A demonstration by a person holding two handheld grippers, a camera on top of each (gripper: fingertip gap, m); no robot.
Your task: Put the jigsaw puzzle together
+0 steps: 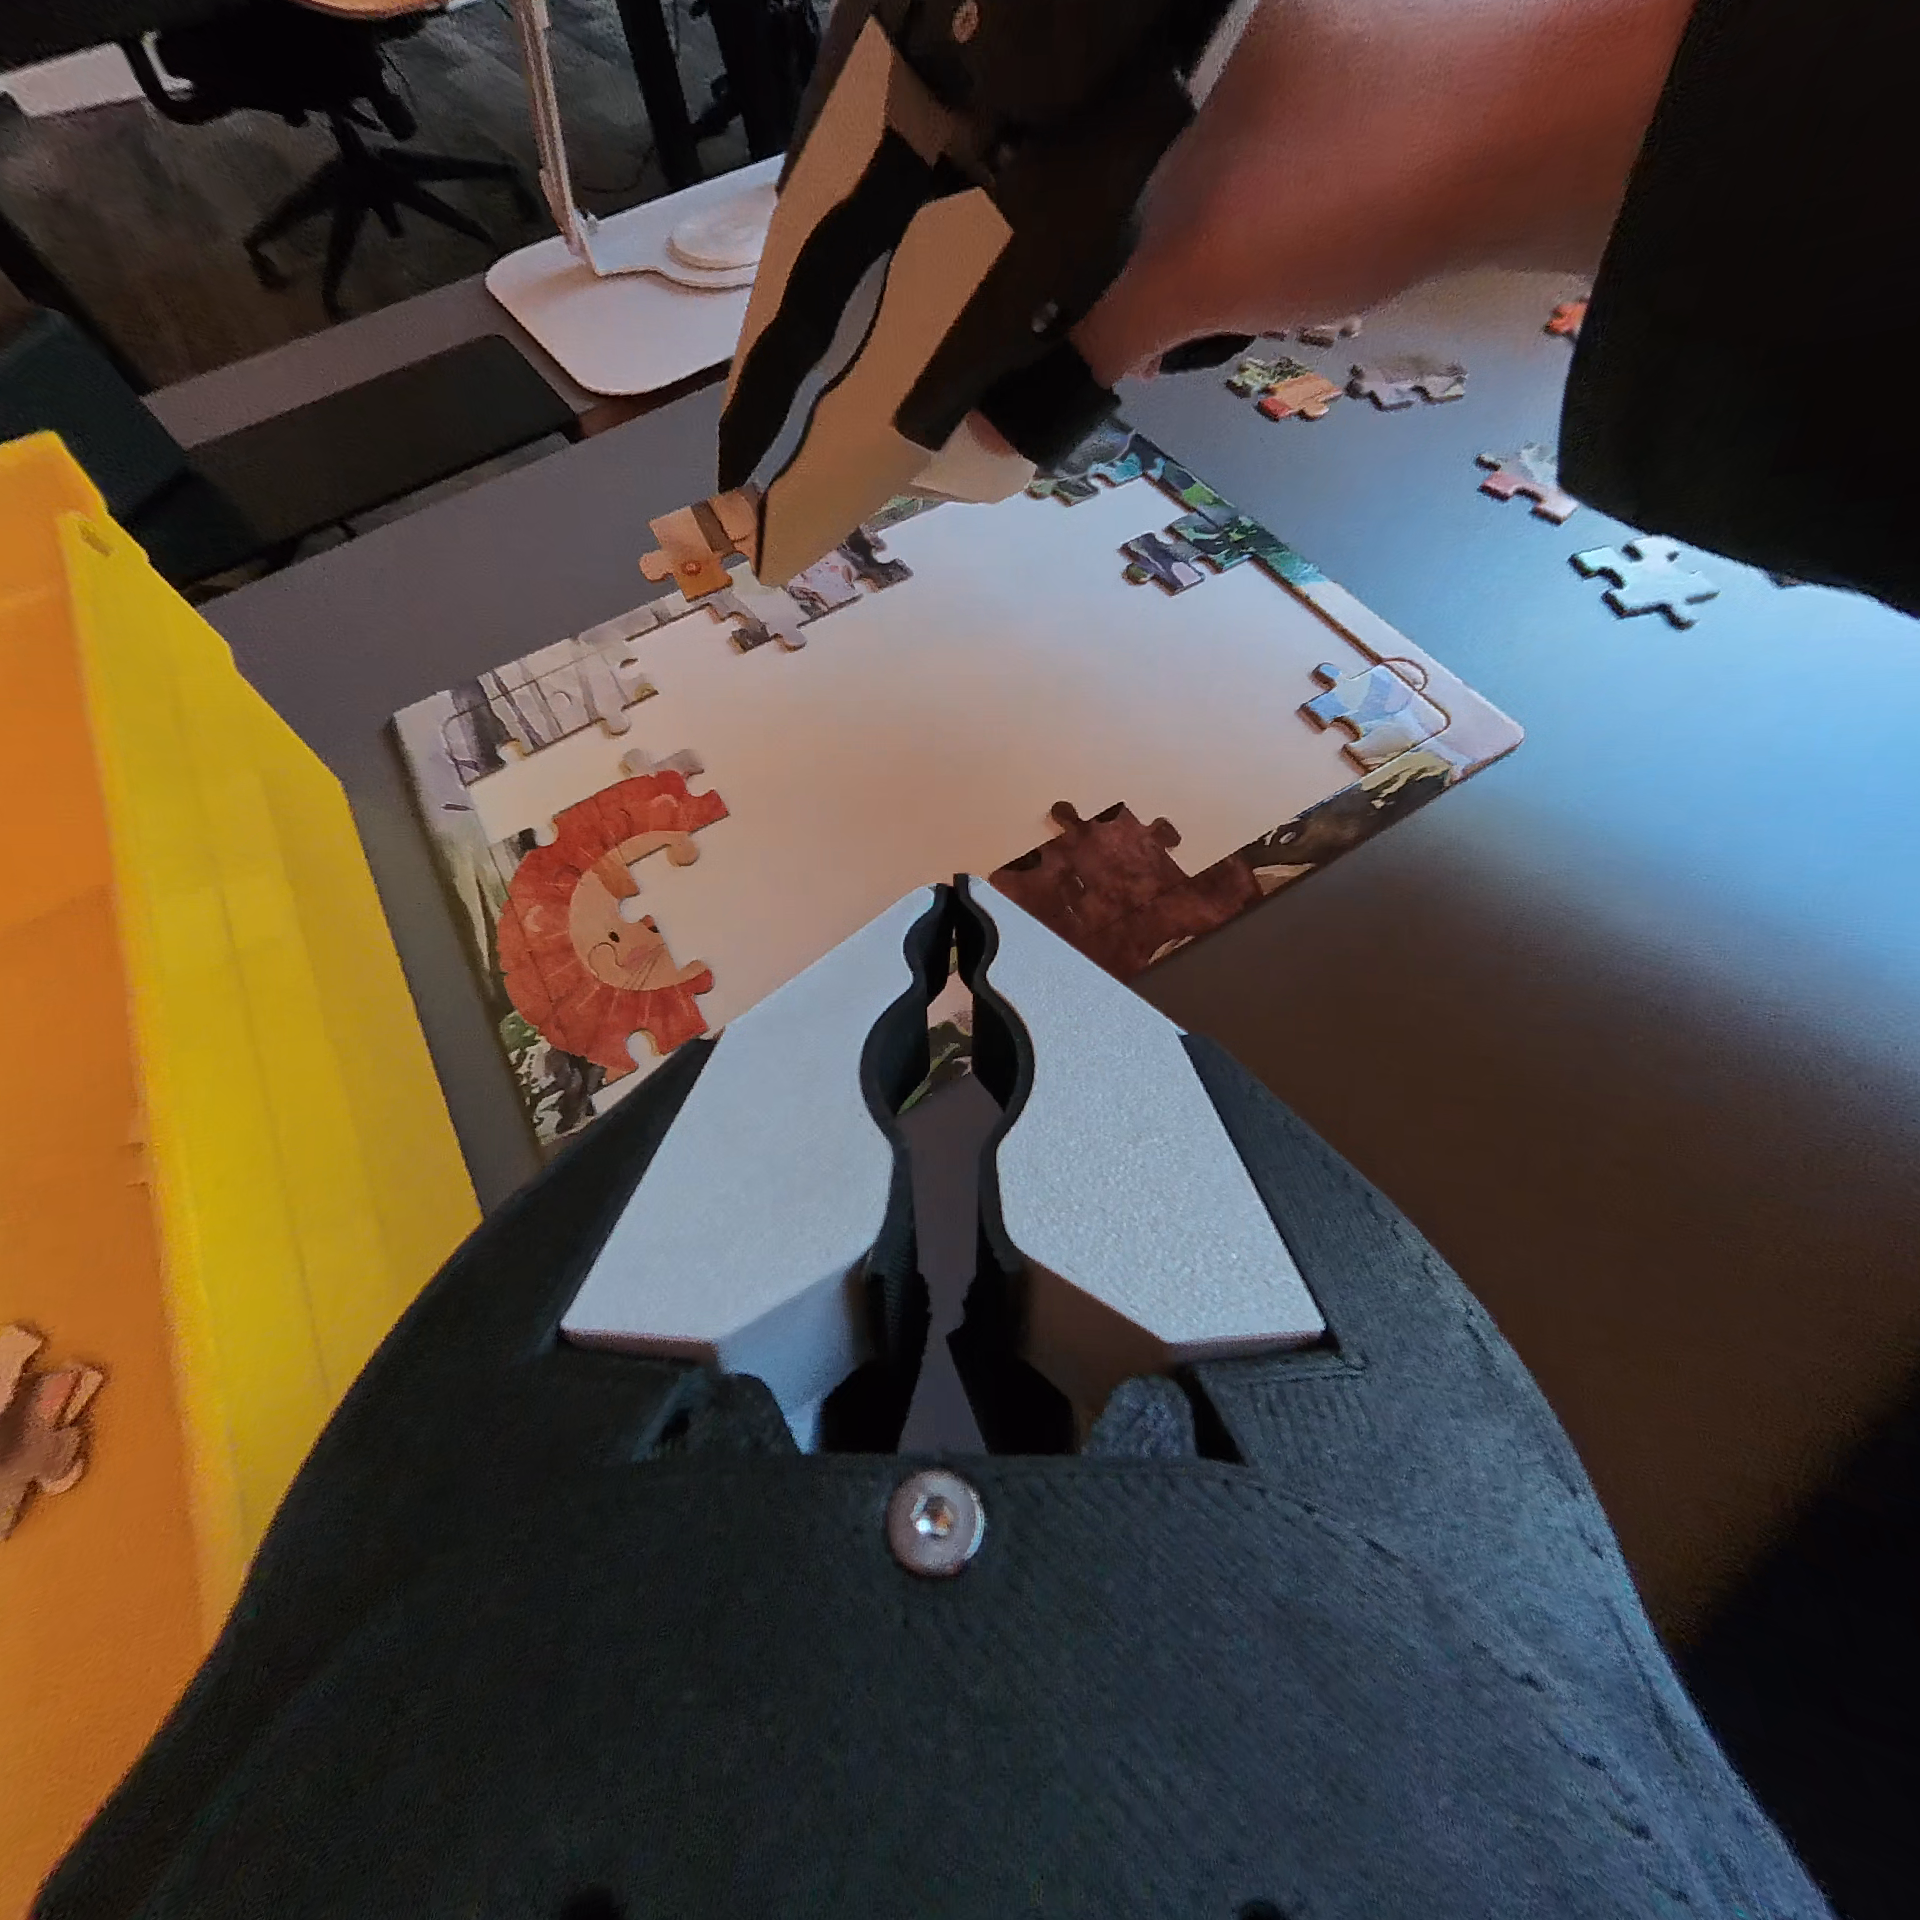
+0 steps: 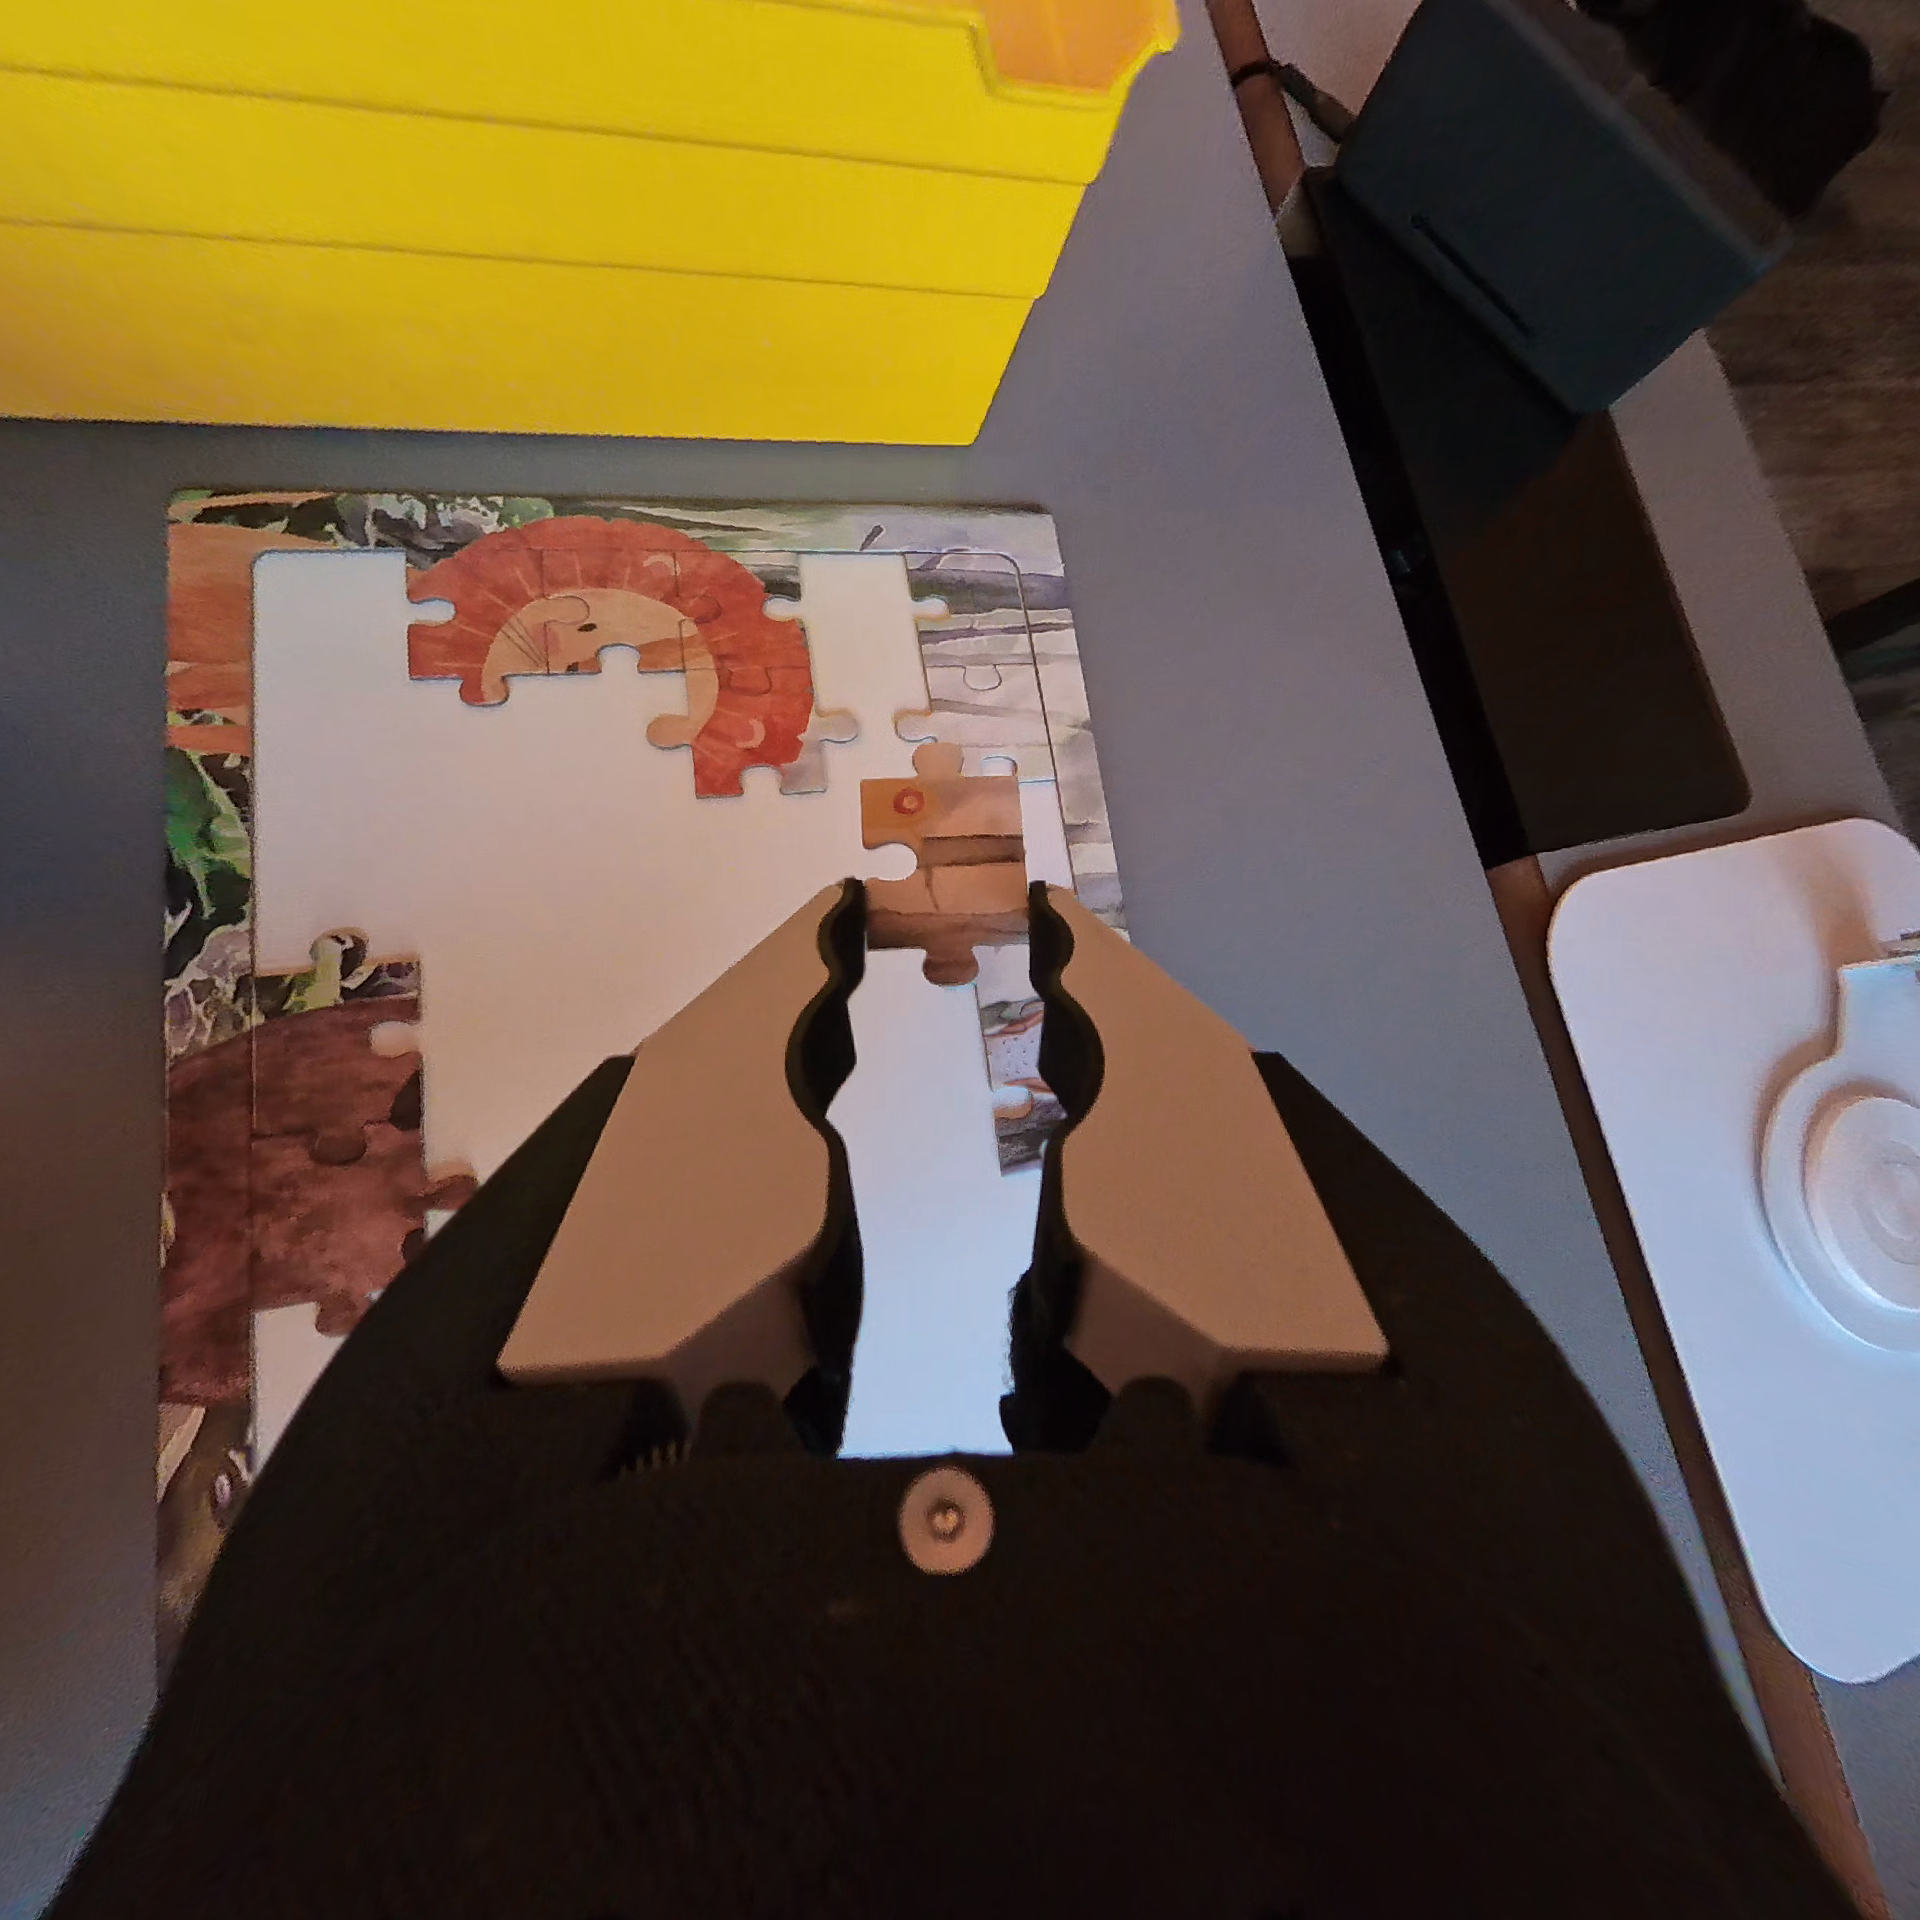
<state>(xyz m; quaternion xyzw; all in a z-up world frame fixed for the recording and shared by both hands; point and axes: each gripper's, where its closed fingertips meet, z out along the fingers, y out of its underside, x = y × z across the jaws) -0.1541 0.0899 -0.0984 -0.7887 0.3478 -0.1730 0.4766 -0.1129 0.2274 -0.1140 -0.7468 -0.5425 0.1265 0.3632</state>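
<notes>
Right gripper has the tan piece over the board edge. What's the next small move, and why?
Probably lower the tan piece flat into the board's white recess, next to the grey edge pieces. The right gripper holds it by one end, jaws partly apart around it, and in the left wrist view it overhangs the frame. The left gripper is shut and idle.

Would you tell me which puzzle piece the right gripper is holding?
The tan piece with a red ring, pinched in the right gripper; the others lie untouched.
</notes>
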